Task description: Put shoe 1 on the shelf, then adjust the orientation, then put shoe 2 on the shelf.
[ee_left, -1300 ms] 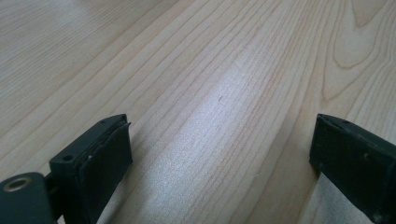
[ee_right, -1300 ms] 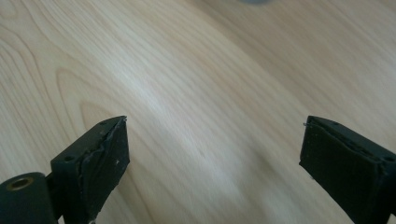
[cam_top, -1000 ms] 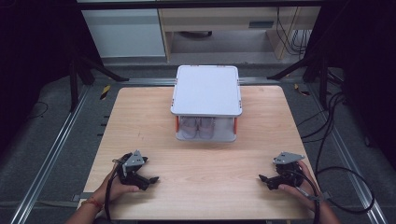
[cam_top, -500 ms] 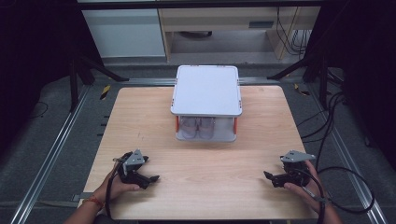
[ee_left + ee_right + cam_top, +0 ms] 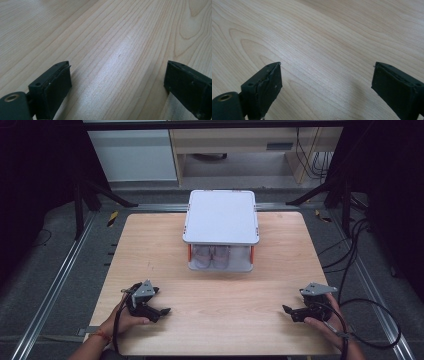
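Your left tongs (image 5: pixel 159 310) rest low over the surface (image 5: pixel 150 250) near its near-left corner, held in your left hand (image 5: pixel 122 320). In the left gripper view the left tongs (image 5: pixel 117 82) stand wide apart with bare wood grain between the jaws; they grip nothing.

Your right tongs (image 5: pixel 290 312) sit near the near-right corner, held in your right hand (image 5: pixel 322 320). In the right gripper view the right tongs (image 5: pixel 325 82) are likewise spread wide, with plain wood between the jaws and nothing held.

The white two-tier rack (image 5: pixel 221 217) stands at the middle of the far edge, well apart from both tongs and roughly midway between them across the surface. Its flat white top is carried on orange posts (image 5: pixel 189 252). Pale items (image 5: pixel 212 256) lie on the lower tier; what they are cannot be told. Both tongs point inward toward the centre line of the surface, not touching the rack.
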Available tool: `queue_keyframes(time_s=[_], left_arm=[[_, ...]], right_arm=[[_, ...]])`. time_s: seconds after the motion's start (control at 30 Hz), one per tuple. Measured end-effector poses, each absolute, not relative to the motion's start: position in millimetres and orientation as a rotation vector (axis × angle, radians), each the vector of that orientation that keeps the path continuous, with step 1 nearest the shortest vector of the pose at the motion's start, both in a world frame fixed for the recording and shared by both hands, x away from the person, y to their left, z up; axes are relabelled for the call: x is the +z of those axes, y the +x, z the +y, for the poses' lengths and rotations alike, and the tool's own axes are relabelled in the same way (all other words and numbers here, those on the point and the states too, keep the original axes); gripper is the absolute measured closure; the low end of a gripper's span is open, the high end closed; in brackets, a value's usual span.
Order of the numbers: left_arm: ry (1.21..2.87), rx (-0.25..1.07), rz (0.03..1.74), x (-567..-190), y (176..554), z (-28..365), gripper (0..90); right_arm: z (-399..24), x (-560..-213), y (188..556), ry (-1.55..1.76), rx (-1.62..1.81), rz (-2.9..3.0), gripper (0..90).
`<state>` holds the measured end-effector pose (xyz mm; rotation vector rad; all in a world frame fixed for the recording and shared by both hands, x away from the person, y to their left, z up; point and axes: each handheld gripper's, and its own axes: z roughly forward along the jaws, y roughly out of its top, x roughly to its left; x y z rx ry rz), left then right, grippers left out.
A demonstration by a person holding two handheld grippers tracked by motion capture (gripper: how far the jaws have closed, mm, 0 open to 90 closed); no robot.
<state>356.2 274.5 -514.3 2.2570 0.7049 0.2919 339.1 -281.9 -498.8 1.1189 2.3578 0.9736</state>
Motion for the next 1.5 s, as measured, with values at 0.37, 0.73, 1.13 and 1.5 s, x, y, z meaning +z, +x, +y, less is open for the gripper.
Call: queue_keyframes(time_s=[0.37,0.73,1.13,1.5], left_arm=[[2.257,0.296,0.706,-514.3,355.8,274.4,6.2],[2.257,0.295,0.706,-514.3,355.8,274.5,6.2],[2.259,0.298,0.703,-514.2,356.0,274.5,6.2],[2.259,0.297,0.703,-514.2,355.9,274.5,6.1]], right_arm=[[-279.1,-498.4,338.2,1.096,0.987,2.367,9.1],[-280.2,-497.4,338.1,1.114,1.0,2.358,8.8],[-282.5,-495.8,334.1,1.117,1.0,2.345,8.9],[-285.9,-516.3,337.7,1.149,0.995,2.355,5.9]])
